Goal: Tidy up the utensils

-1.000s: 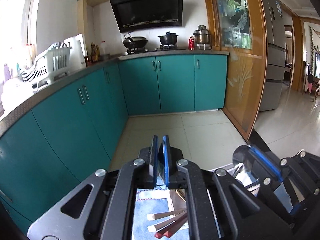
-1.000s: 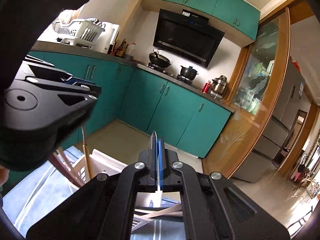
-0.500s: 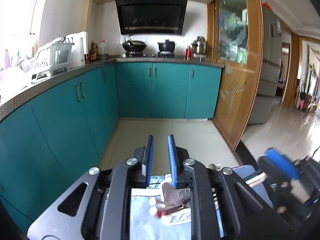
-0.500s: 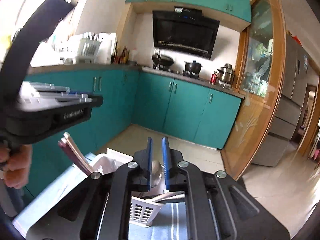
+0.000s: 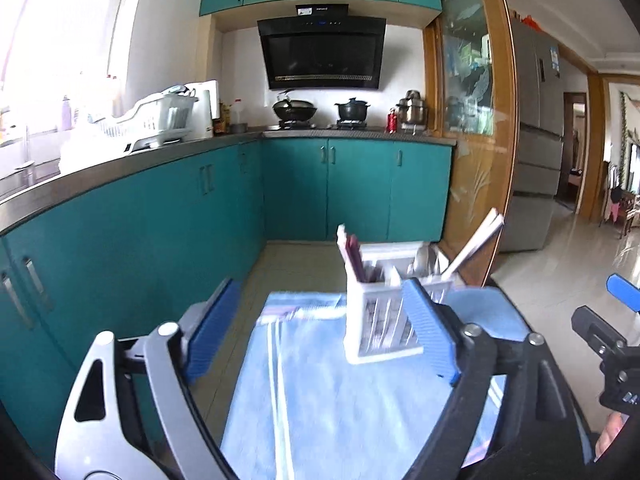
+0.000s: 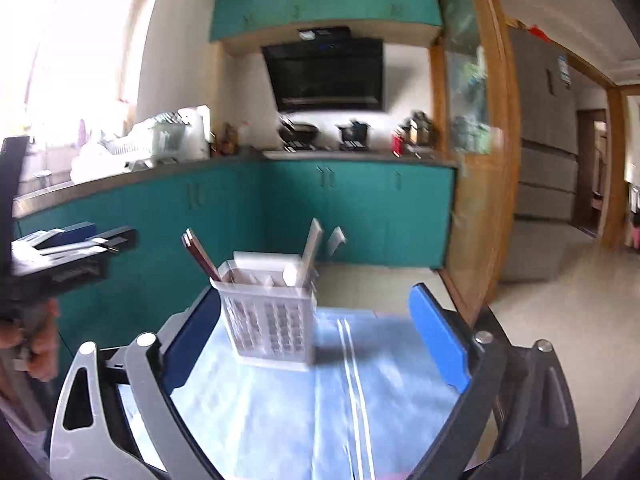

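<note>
A white slotted utensil caddy (image 5: 380, 316) (image 6: 268, 320) stands upright on a blue striped cloth (image 5: 340, 400) (image 6: 320, 400). Dark red chopsticks (image 5: 354, 254) (image 6: 200, 252) lean out of its left side, and white-handled utensils (image 5: 476, 242) (image 6: 312, 246) stick out on the right. My left gripper (image 5: 320, 330) has its jaws opening wide with nothing gripped; the caddy stands just beyond its right pad. My right gripper (image 6: 316, 342) is likewise opening and holds nothing, with the caddy ahead near its left finger. Each gripper shows at the edge of the other's view.
Teal cabinets (image 5: 160, 220) under a counter with a white dish rack (image 5: 156, 120) run along the left and back. Pots sit on the stove (image 5: 320, 112). A wood-framed glass door (image 5: 472, 140) and a fridge (image 5: 536, 120) are to the right. A hand (image 6: 36, 344) grips the left tool.
Both grippers went from shut to wide open and drew back from the caddy, which now shows whole on the cloth. The right gripper's view has also rolled level.
</note>
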